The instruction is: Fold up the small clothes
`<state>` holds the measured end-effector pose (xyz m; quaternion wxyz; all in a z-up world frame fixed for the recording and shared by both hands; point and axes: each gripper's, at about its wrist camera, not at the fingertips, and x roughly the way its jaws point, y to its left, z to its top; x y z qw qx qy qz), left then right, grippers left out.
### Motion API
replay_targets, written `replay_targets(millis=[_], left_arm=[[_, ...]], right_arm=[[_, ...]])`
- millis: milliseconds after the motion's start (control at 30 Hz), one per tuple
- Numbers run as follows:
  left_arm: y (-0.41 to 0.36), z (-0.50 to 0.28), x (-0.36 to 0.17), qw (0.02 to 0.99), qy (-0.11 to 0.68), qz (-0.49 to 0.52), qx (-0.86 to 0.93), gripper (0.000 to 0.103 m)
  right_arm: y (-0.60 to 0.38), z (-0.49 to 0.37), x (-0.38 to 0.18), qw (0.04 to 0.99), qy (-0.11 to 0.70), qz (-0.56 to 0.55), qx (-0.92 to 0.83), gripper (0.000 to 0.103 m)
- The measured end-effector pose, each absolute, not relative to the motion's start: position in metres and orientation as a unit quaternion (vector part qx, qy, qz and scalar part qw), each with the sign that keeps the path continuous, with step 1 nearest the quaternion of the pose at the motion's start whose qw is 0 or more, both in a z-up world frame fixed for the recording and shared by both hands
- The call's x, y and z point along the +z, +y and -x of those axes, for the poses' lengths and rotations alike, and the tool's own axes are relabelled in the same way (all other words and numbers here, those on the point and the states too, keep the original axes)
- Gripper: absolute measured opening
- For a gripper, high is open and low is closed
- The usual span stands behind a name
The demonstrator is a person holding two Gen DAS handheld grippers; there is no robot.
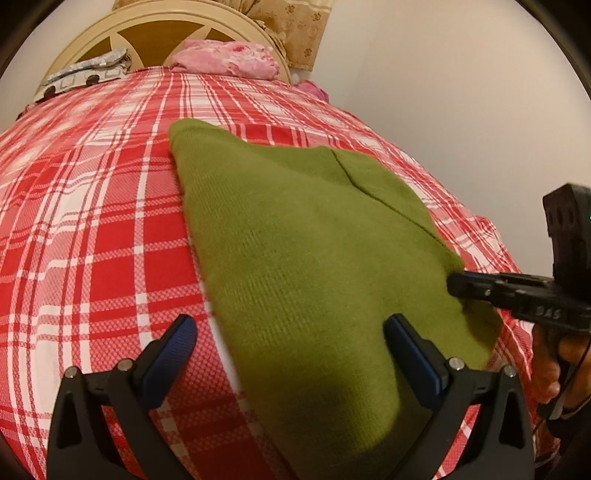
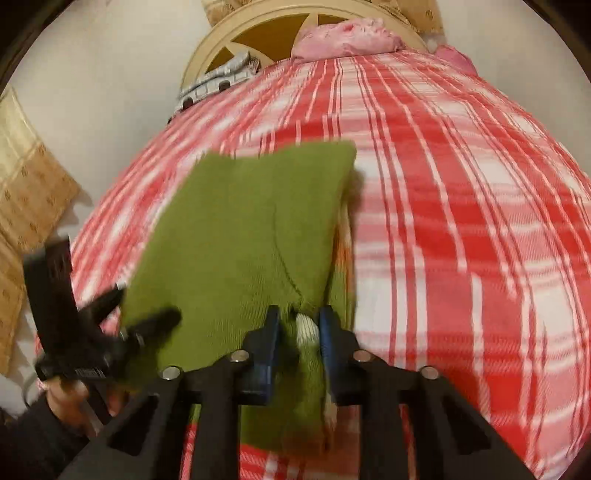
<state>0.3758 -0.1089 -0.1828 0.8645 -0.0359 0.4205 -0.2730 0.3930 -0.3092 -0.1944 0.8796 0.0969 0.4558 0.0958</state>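
A green knit garment lies folded on the red and white checked bedspread. My left gripper is open, its blue pads straddling the garment's near left edge just above it. My right gripper shows in the left wrist view at the garment's right edge, jaws together on the cloth. In the right wrist view the right gripper is shut on a bunched edge of the green garment, with a white striped bit between the pads. The left gripper appears at the left there, open.
A cream headboard stands at the far end of the bed with a pink pillow and a grey patterned cloth against it. A white wall runs along the bed's right side. A beige curtain hangs at the left.
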Motion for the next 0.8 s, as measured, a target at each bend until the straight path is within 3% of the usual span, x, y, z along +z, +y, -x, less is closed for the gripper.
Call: replay_targets(millis=[200,233,300,333,367,600,800], left_arm=[[-0.111,-0.37,-0.183,0.867,0.422,0.022,-0.264,0.103],[-0.11,-0.371,-0.183,0.866,0.422,0.025,-0.265,0.103],[-0.108,-0.374,-0.184,0.865,0.424,0.03,-0.266,0.103],[-0.108,-0.374,-0.185,0.865,0.424,0.029,-0.266,0.103],[-0.109,-0.374,-0.185,0.865,0.424,0.028,-0.266,0.103],[-0.111,-0.375,-0.186,0.864,0.428,0.024,-0.265,0.103],[-0.11,-0.376,-0.187,0.862,0.429,0.026,-0.267,0.103]], right_arm=[[-0.317,-0.392,-0.203,0.877,0.456,-0.108,0.104,0.015],[-0.319,-0.39,-0.2,0.878,0.451,-0.111,0.112,0.02],[-0.327,-0.387,-0.192,0.881,0.439,-0.126,0.122,0.041],[-0.33,-0.387,-0.189,0.881,0.436,-0.135,0.125,0.061],[-0.335,-0.386,-0.187,0.882,0.43,-0.146,0.127,0.065],[-0.349,-0.426,-0.177,0.894,0.401,-0.15,0.132,0.065],[-0.356,-0.475,-0.2,0.869,0.428,-0.191,0.157,0.065]])
